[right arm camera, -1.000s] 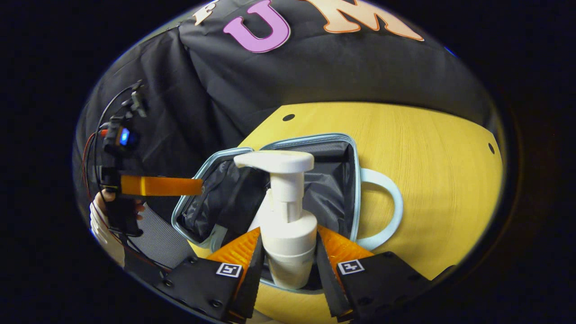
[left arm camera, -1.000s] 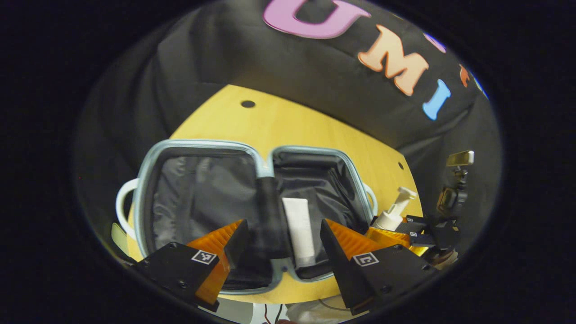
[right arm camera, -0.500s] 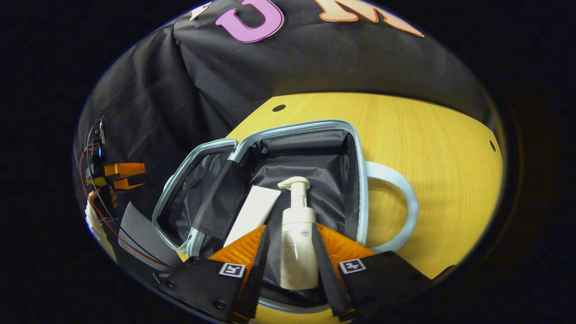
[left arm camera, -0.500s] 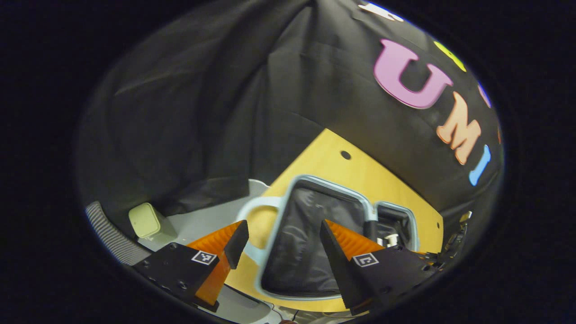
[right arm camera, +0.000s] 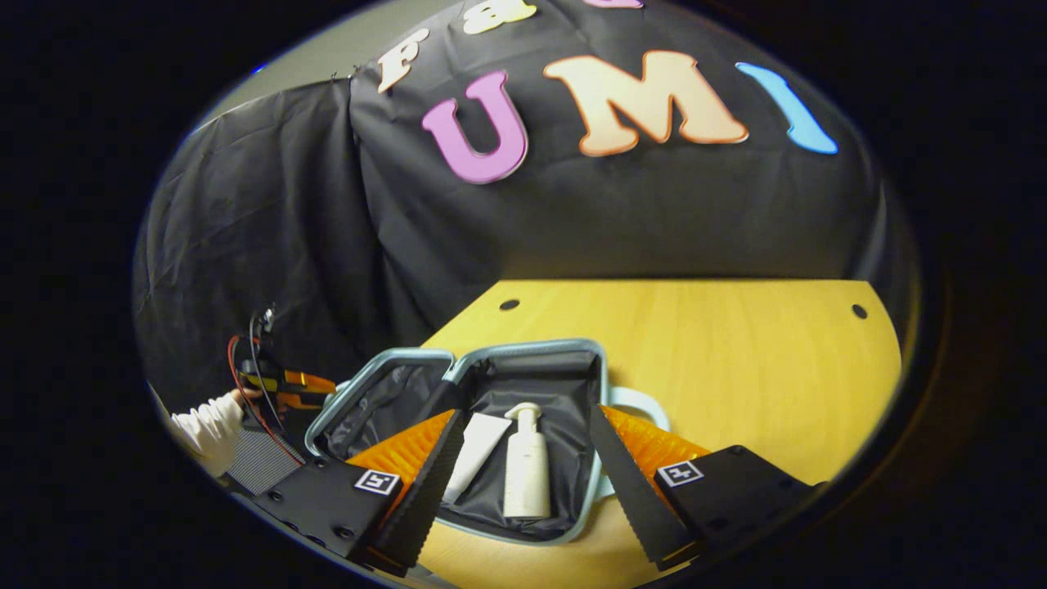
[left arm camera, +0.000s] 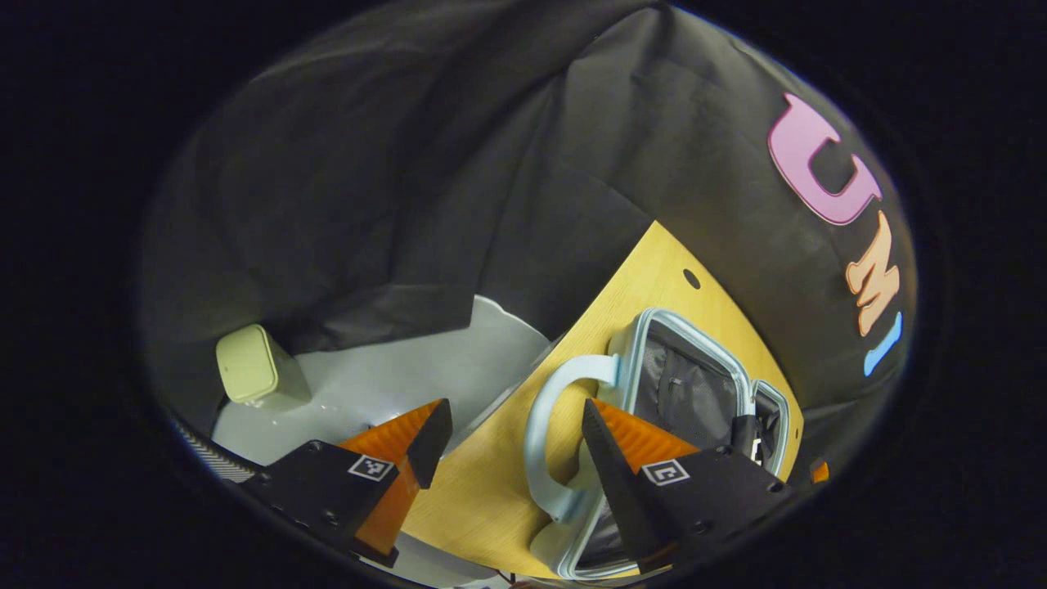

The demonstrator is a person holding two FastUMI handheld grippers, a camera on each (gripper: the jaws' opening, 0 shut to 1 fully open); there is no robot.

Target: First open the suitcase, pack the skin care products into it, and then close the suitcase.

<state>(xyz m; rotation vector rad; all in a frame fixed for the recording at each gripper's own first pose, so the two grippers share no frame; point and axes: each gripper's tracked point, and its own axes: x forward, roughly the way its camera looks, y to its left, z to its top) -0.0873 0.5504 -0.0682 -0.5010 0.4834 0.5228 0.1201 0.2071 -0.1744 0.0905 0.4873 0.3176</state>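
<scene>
Two skincare items, white pump bottle (right arm camera: 525, 474) and white squeeze tube (right arm camera: 473, 456), lying side by side in right half of open light-blue zip suitcase (right arm camera: 572, 360) on yellow wooden table (right arm camera: 720, 360). Right gripper (right arm camera: 523, 483) spread wide above case, empty. Left gripper (left arm camera: 507, 446) likewise agape, near case's pale-blue handle (left arm camera: 544, 442).

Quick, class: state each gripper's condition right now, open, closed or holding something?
Left gripper: open, holding nothing, beside the suitcase handle.
Right gripper: open, holding nothing; the pump bottle lies free in the suitcase.
</scene>
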